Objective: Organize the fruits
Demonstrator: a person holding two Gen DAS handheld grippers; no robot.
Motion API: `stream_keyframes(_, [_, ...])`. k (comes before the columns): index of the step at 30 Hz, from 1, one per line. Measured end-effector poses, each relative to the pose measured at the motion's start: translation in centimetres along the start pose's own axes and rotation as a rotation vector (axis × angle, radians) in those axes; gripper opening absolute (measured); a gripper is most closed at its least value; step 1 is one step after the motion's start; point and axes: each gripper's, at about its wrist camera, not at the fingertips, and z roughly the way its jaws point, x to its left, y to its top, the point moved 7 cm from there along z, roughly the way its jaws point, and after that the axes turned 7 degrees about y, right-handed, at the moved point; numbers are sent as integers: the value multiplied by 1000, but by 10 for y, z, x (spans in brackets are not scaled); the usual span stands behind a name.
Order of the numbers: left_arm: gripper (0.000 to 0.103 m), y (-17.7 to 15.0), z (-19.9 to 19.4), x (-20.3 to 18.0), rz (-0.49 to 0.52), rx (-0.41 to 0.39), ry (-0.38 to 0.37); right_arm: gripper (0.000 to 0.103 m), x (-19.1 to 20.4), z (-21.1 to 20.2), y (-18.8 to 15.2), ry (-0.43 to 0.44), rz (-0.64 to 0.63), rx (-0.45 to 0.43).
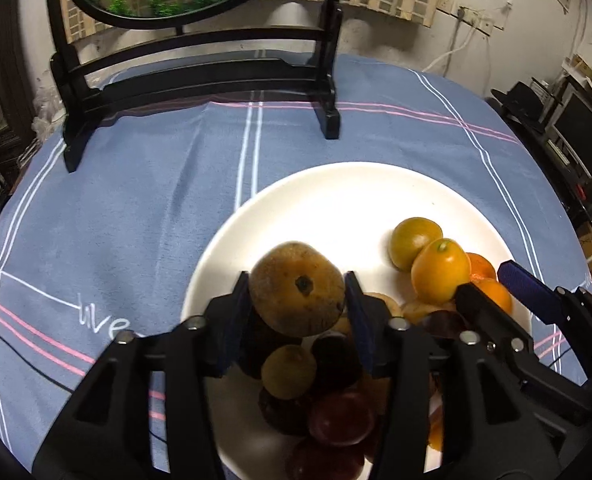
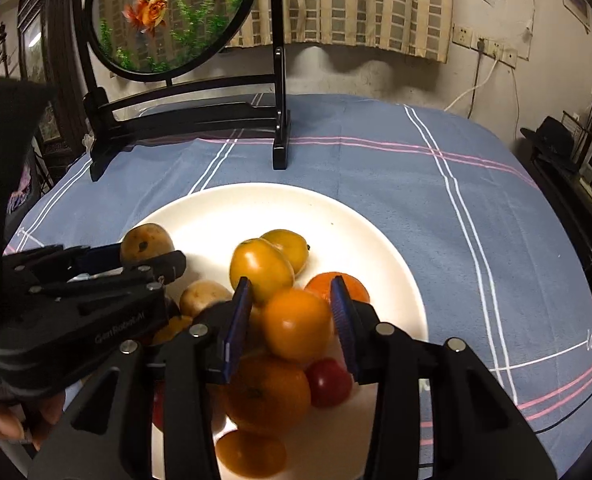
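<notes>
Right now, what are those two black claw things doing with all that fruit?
A person is sorting fruit piled on a round white plate, a gripper in each hand. The left gripper has a brown speckled fruit between its fingers, and the right gripper is around a round orange fruit. Both fruits are over the plate.

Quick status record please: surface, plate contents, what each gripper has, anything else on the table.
surface: table under blue striped cloth
plate: white plate, fruit piled at near side
left gripper: brown fruit between the pads, contact unclear
right gripper: around orange fruit, contact unclear
other fruit: yellow-green fruit, red fruit
background: black stand with round goldfish panel
</notes>
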Motion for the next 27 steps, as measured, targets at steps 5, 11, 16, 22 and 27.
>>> stream_keyframes(5, [75,7,-20,9,-6,-62,15,42,-6,-16,0,13,33,-47])
stream_keyframes(11, [78,-3,-51,16,0,-109,17,43,-16,-42,-10,23,61,-64])
stream_keyframes(16, [80,-22,-73,21,16,-137,44,50,-16,-63,-30,-25,29,-56])
stream_keyframes(22, [83,-55,-97,29,13,-137,38,62,-11,-90,-57,-71,-25,-44])
stream_keyframes(27, [84,-83,-124,35,29,-160,44,62,-1,-111,-81,-90,-59,-40])
